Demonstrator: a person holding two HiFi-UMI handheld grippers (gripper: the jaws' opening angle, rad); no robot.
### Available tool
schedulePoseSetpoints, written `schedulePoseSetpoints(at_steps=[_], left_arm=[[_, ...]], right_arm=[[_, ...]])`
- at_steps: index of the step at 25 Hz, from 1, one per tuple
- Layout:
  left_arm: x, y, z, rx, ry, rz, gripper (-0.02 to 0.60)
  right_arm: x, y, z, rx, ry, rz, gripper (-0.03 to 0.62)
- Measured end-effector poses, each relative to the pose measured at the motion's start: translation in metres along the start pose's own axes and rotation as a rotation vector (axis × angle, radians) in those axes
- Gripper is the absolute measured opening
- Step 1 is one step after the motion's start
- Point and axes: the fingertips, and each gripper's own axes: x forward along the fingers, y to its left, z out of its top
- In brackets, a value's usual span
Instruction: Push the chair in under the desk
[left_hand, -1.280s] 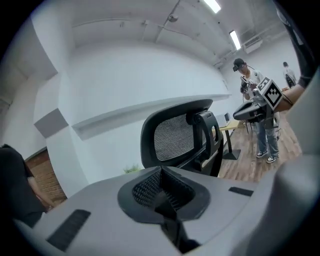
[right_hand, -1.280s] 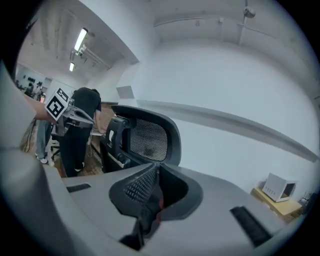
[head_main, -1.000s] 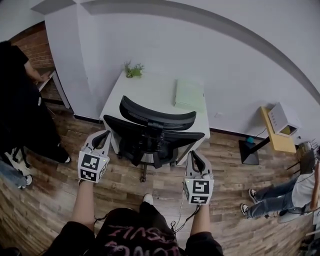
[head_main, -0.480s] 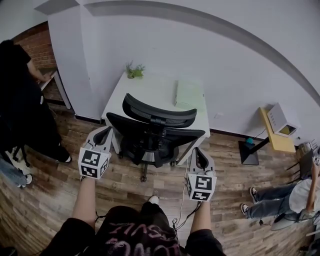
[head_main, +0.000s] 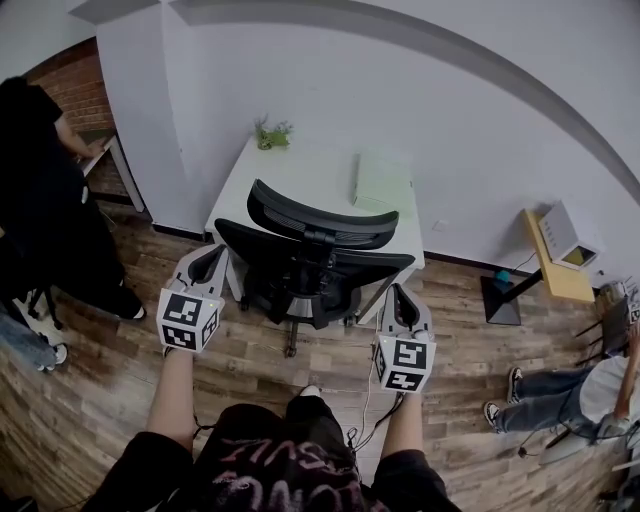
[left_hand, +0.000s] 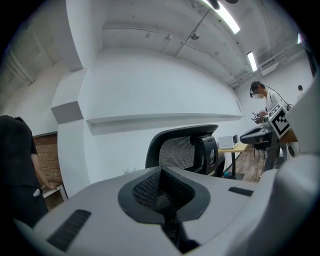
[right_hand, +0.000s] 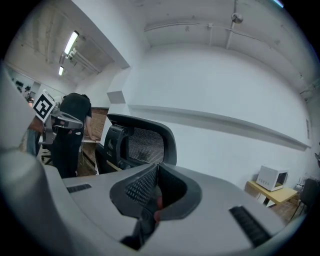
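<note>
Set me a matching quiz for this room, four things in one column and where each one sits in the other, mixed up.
Things
1. plant
2. green folder
3. white box
4. chair

Places
A. on the wooden floor
B. far left corner of the desk
C. on the yellow side table
D. right side of the desk

Pairs: 1-B, 2-D, 3-C, 4-A

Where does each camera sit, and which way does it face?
Head view: on the person's head, looking steeply down at the chair and desk; both arms, left claw and right claw show.
Left claw view: on the left claw, looking level along its shut jaws at the chair's headrest.
Right claw view: on the right claw, along its shut jaws, at that headrest from the other side.
Both claw views share the headrest.
</note>
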Motion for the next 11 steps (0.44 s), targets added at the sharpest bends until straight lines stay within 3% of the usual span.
schedulePoseSetpoints(at_steps=[11], left_arm=[[0.007, 0.005, 0.005, 0.007, -0.018, 0.008, 0.014]], right_arm=[[0.014, 0.001, -0.001, -0.008, 0.007, 0.011, 0.026]])
